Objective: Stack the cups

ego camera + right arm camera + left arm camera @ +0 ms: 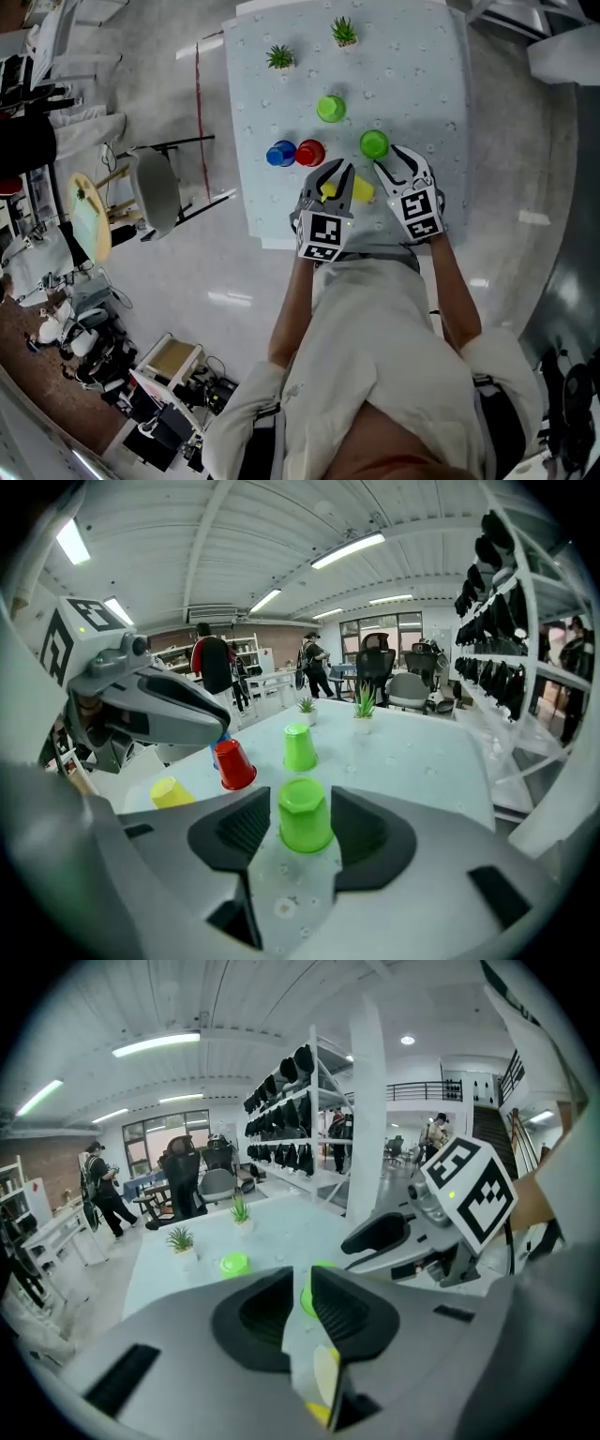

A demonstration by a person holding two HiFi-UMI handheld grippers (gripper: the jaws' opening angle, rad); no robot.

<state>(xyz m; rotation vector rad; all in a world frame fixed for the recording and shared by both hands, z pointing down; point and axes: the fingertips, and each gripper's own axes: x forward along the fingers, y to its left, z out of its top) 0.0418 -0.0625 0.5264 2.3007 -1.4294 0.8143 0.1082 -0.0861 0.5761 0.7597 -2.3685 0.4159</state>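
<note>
Lining up on the near green cup (305, 817), I have the right hand-held gripper (392, 161) straddling it. The jaws are spread and a sliver of bench (422, 75) shows on either side of the cup, so nothing is grasped yet. The cup stands upside down on the bench. That, I judge, is why I come at its tapered wall from above: a pinch there lets me lift it and drop it over another.

Behind it stands the second green cup (299, 747), its likely mate. To its left is the red cup (234, 764), farther left the blue cup (280, 154), and the yellow cup (172, 791) sits left of it and nearer me.

The left hand-held gripper (302, 1279) is clenched to a slit above the yellow cup, which shows through the gap. I see no pad pressing on it.
</note>
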